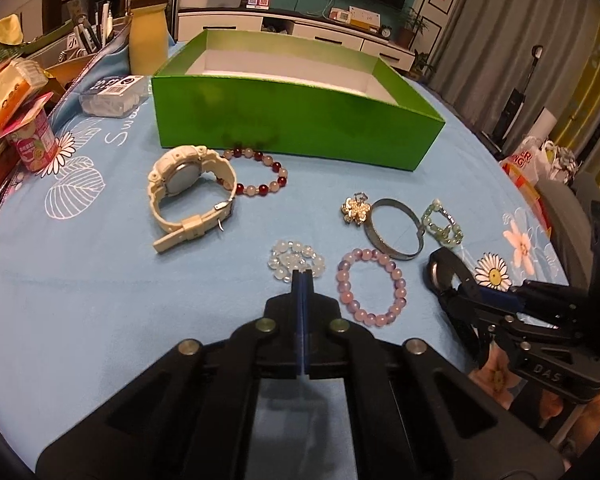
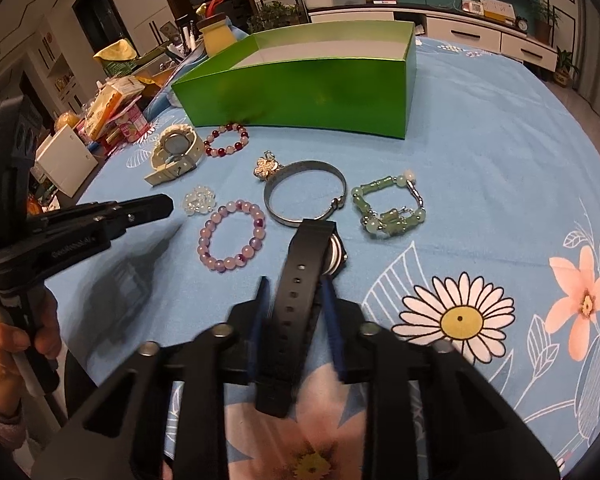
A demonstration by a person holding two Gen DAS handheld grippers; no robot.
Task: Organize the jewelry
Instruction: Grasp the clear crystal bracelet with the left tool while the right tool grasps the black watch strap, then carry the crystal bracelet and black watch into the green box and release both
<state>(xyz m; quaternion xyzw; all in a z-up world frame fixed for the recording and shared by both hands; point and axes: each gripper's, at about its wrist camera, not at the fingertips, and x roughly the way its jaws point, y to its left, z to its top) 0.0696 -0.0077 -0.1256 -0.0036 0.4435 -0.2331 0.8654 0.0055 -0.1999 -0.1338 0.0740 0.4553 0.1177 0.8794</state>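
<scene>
Fingers (image 2: 328, 292) astride blk watch (image 2: 300, 280), bangle (image 2: 278, 210) ahead

Right gripper (image 2: 296, 300): blue pads either side of a black watch (image 2: 300, 280) strap, whether pressing unclear. Beyond on the blue flowered table (image 2: 480, 160): purple bead bracelet (image 2: 232, 234), silver bangle (image 2: 304, 194), green bead bracelet (image 2: 388, 210), green box (image 2: 300, 92). Left gripper (image 2: 168, 204) near clear beads (image 2: 199, 199).

Watches (image 1: 192, 196) and bracelets (image 1: 374, 286) lie before the box (image 1: 296, 120)

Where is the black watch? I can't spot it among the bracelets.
In the right wrist view, the black watch lies between the right gripper's fingers, just before the silver bangle.
</scene>
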